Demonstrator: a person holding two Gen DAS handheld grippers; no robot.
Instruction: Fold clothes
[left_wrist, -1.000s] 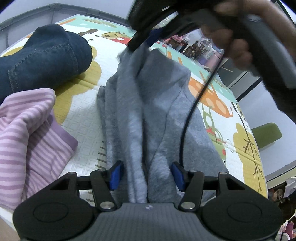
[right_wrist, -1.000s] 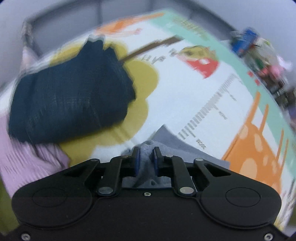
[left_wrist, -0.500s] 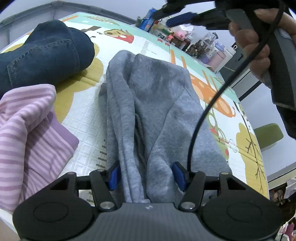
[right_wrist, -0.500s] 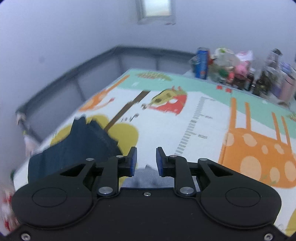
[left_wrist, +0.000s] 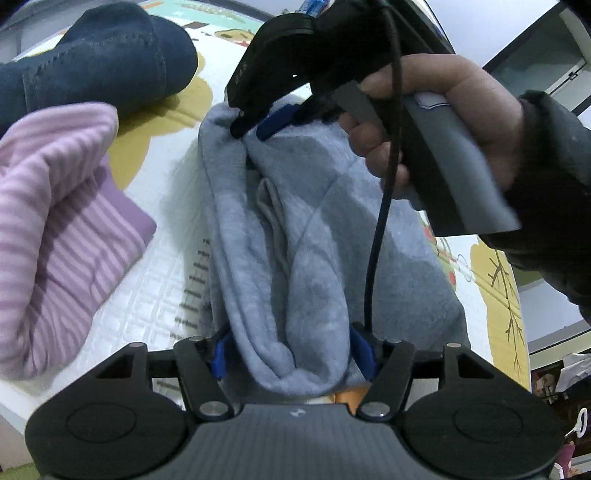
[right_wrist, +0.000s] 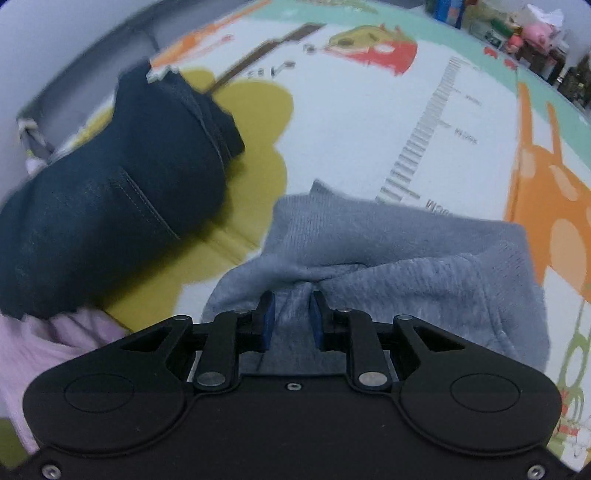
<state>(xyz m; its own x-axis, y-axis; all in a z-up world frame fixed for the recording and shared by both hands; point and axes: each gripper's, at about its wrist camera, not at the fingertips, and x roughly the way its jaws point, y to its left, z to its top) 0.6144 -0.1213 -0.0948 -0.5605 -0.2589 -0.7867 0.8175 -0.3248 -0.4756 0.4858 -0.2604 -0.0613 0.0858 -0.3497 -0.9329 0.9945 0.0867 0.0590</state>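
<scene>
Garment: a grey sweatshirt (left_wrist: 303, 236) lay bunched lengthwise on the play mat (left_wrist: 162, 295), stretching from between the left tongs' fingers to the right tongs at its far end.
Handling: it looked soft, limp and fairly thick; likely light, prone to sagging and sliding fold over fold, not fragile.
Where to hold: probably best at an edge or gathered ridge through all layers, as a single layer would likely peel away.
Left tongs (left_wrist: 291, 350): jaws had just been opening; the thick near-end roll sat between the blue pads, and whether they pressed it I cannot tell.
Right tongs (right_wrist: 291, 317): narrow gap, a gathered ridge of grey cloth between the pads, apparently pinched.
Right hand (left_wrist: 436, 122): wrapped round the handle, tongs angled steeply down onto the far end, cable (left_wrist: 380, 221) hanging towards the left tongs.
Neighbours: striped pink garment (left_wrist: 55, 229) left of the left tongs; dark denim (right_wrist: 110, 192) beyond it, just left of the right tongs.
</scene>
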